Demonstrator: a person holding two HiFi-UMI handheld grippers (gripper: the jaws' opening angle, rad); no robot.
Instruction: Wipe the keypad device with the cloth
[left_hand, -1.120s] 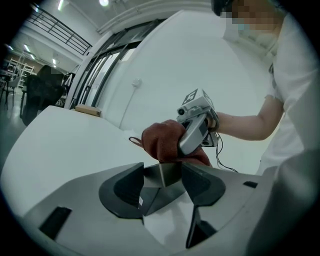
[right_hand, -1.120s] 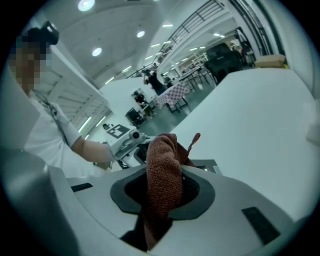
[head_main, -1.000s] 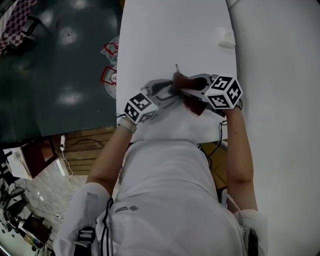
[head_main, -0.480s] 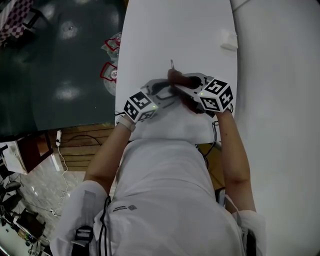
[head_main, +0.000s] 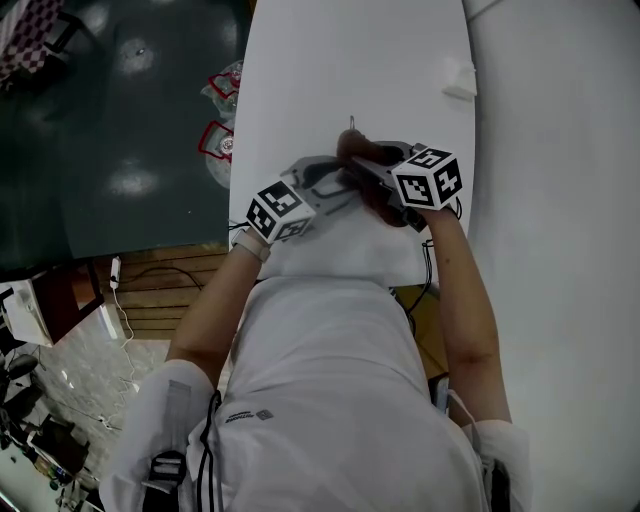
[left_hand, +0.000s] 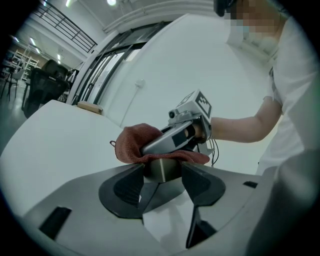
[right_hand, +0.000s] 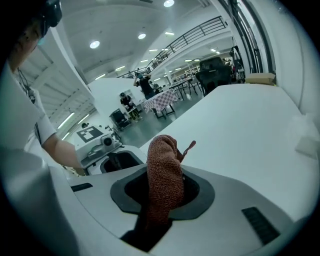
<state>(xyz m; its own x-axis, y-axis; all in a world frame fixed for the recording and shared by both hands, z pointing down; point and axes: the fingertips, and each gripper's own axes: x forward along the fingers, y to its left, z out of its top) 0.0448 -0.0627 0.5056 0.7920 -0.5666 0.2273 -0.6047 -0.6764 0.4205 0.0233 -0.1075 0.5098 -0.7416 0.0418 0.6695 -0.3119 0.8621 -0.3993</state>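
Wiping seems under way, not visibly finished: right gripper (right_hand: 161, 200), pinching the cloth (right_hand: 164, 165), drapes it over the keypad device (left_hand: 159, 167) clamped in the left gripper (left_hand: 161, 181) near the table's (head_main: 350, 60) near edge.

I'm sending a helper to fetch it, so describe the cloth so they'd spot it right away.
Look at the long white table, at its near end, where the two grippers meet. The cloth is pinched in the right gripper and draped over the device that the left gripper holds. It is the only reddish-brown, towel-textured thing among white and grey ones.
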